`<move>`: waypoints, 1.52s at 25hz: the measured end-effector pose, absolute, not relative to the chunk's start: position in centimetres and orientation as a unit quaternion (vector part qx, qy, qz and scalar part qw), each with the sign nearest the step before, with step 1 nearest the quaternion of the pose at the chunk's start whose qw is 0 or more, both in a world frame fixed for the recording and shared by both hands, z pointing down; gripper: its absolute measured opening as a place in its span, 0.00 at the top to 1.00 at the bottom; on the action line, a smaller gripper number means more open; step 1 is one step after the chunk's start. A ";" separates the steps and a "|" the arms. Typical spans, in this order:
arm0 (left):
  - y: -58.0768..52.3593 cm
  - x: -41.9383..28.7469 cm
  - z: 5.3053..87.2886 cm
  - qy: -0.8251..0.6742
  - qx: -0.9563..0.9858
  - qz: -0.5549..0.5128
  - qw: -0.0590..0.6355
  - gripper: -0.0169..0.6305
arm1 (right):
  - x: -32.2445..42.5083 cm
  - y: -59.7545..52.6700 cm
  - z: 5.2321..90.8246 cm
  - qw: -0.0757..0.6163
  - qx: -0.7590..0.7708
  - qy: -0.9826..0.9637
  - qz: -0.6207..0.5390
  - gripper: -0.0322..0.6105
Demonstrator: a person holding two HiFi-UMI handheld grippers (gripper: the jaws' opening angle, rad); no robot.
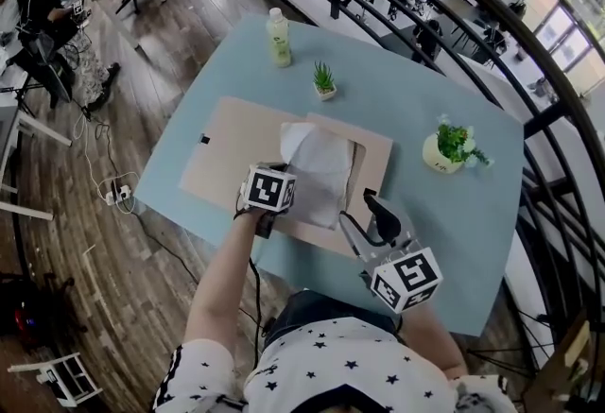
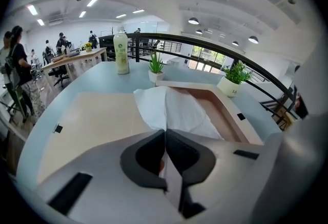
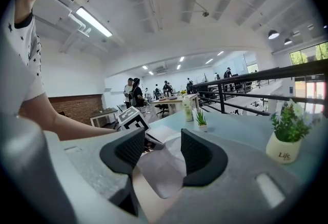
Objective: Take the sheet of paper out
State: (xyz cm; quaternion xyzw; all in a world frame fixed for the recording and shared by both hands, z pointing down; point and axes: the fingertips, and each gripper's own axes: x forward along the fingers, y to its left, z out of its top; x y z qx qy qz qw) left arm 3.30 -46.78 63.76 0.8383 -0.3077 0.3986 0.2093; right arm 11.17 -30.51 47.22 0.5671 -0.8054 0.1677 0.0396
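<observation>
Paper (image 1: 318, 171), thin, white, creased

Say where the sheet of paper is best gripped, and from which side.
By its near edge, coming from the person's side: the sheet of paper lies rumpled and raised off the folder there, so jaws can pinch it. The left gripper is already shut on that edge.

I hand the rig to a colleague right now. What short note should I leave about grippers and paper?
Left gripper: shut on the near edge of the white sheet of paper.
Right gripper: open, holding nothing, near the front edge of the open tan cardboard folder.
Sheet: mostly lying on the folder, on the light blue table.
Done: sheet gripped. Left: pull it clear of the folder.
</observation>
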 end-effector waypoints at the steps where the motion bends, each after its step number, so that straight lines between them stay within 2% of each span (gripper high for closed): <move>1: -46.6 3.1 63.4 -0.311 0.840 0.392 0.210 0.96 | 10.9 -30.3 47.1 0.039 0.567 -0.806 0.165 0.63; 18: -41.4 0.5 54.3 -0.351 0.877 0.265 0.191 0.96 | 9.1 -24.7 45.8 0.044 0.583 -0.800 0.138 0.64; 22: -39.4 0.0 51.9 -0.358 0.885 0.229 0.190 0.96 | 9.0 -23.2 45.7 0.049 0.588 -0.795 0.138 0.68; 34: -31.7 -1.0 46.2 -0.355 0.907 0.151 0.170 0.96 | 9.6 -19.4 44.6 0.047 0.620 -0.775 0.116 0.91; 38: -29.3 -1.8 44.6 -0.358 0.911 0.131 0.159 0.96 | 9.5 -18.4 44.1 0.041 0.626 -0.771 0.109 0.94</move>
